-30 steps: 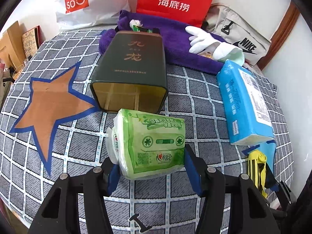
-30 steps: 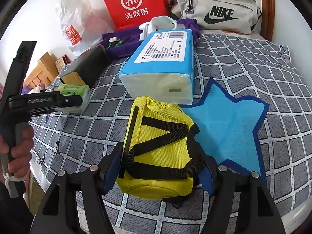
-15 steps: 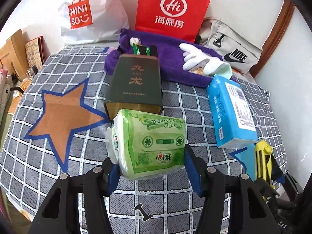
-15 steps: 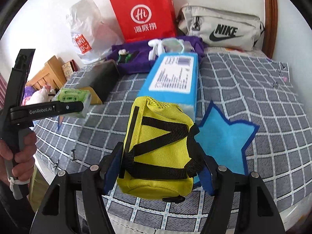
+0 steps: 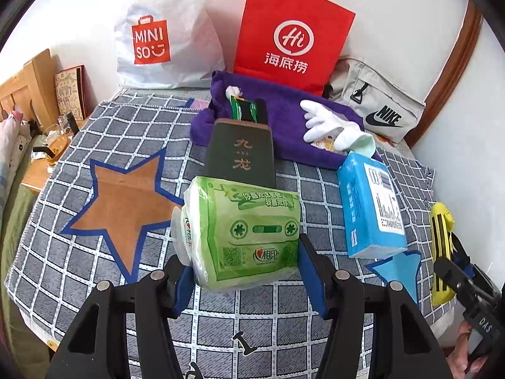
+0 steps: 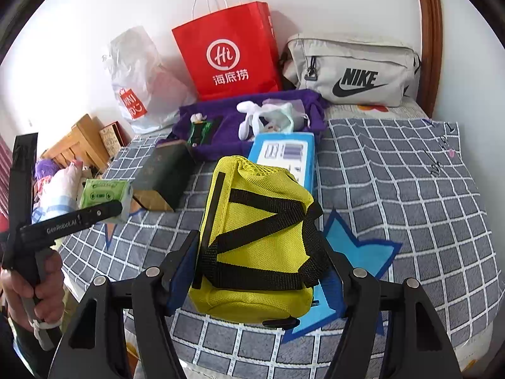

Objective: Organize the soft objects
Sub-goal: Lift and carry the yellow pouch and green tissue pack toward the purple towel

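Green plastic-wrapped tissue pack [image 5: 246,237] sits clamped in our left claw [image 5: 243,271], yellow mesh pouch with black straps [image 6: 255,246] in our right claw [image 6: 258,271], both held above the checked bed cover [image 5: 94,145]. Neither is placed yet. Behind, bags read MINISO [image 5: 151,44] and Hi [image 5: 290,34], the grey one NIKE [image 6: 353,69].

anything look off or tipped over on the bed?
One oddity: the dark green tin lies on its side on the checked blanket, open end toward the cameras, among soft goods. A green-striped item sits behind it on the purple towel. No spills or damage visible.
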A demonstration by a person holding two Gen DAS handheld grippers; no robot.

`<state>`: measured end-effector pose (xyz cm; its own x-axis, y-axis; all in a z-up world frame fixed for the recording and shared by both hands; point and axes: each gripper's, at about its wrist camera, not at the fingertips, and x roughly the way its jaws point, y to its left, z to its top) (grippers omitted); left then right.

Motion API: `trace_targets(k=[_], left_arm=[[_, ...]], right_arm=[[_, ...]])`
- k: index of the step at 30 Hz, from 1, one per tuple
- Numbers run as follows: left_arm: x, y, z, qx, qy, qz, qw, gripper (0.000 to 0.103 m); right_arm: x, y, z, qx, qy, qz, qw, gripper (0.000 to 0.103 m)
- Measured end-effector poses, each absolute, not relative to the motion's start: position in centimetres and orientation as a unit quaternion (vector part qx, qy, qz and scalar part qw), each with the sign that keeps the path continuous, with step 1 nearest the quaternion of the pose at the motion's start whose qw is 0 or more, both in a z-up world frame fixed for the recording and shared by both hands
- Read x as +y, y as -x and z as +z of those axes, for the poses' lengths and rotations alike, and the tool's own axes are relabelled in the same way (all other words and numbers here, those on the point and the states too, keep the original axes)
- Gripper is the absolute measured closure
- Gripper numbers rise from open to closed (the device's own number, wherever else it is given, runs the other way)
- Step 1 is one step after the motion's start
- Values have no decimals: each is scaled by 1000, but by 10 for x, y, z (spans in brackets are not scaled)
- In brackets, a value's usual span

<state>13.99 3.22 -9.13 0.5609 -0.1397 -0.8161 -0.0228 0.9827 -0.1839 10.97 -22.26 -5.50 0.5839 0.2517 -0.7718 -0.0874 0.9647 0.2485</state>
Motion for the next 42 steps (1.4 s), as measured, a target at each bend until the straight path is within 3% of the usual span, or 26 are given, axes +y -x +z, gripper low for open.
trace_targets(k=[20, 42], left_arm=[[46, -170, -61, 450, 94, -38, 887, 47], [46, -257, -48, 448, 66, -25, 891, 47]], right_arm=[[-201, -159, -12, 412, -64, 106, 903, 33], [-217, -250, -4, 388, -62, 89, 915, 33]])
